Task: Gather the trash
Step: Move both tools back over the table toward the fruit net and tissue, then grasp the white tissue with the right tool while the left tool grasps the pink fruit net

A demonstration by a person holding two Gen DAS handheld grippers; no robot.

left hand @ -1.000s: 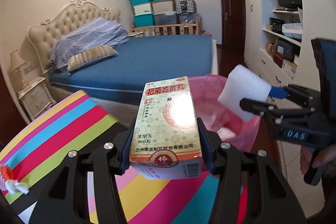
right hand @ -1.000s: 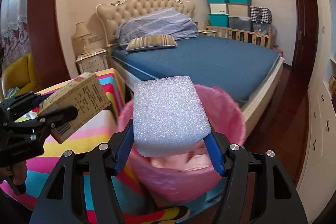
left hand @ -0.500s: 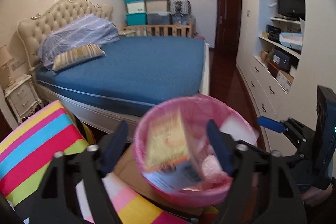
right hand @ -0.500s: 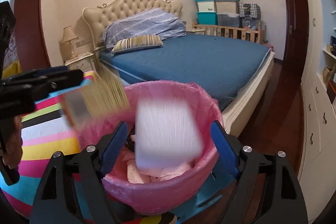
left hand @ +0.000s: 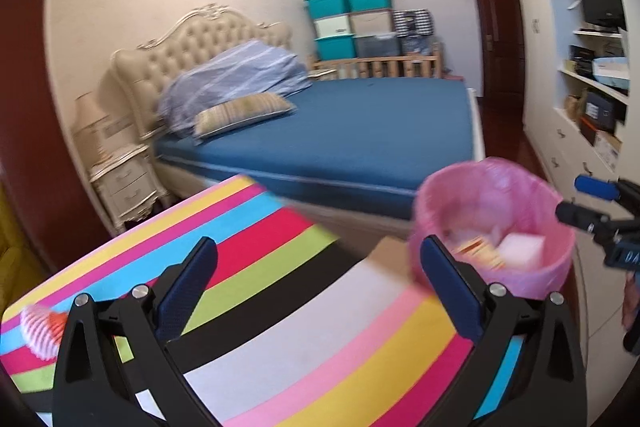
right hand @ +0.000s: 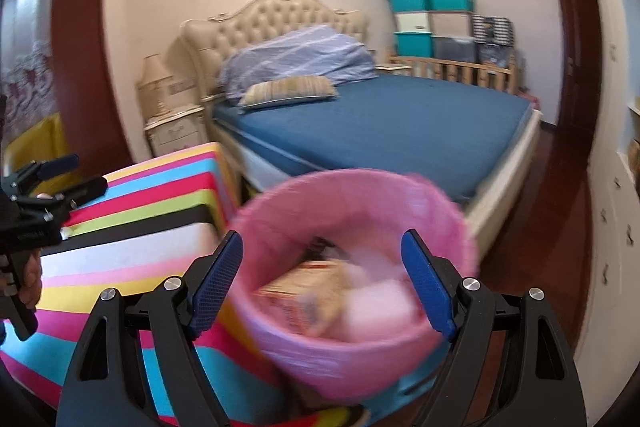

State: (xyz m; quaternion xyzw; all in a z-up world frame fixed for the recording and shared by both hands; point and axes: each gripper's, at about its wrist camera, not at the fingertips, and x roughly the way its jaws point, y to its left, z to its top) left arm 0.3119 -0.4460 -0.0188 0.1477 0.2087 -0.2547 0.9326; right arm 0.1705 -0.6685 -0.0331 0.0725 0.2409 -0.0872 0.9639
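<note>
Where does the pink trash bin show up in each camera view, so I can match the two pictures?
Left wrist view: the pink trash bin sits at lower right, beyond the right finger of the left tongs, beside the striped table.
Right wrist view: the bin fills the lower centre, between the open fingers of the right tongs.
Shared landmark: the blue bed behind the bin in both.

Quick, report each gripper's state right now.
Left gripper: open, jaws just opened wide, nothing between them.
Right gripper: open, empty, over the pink bin.
</note>
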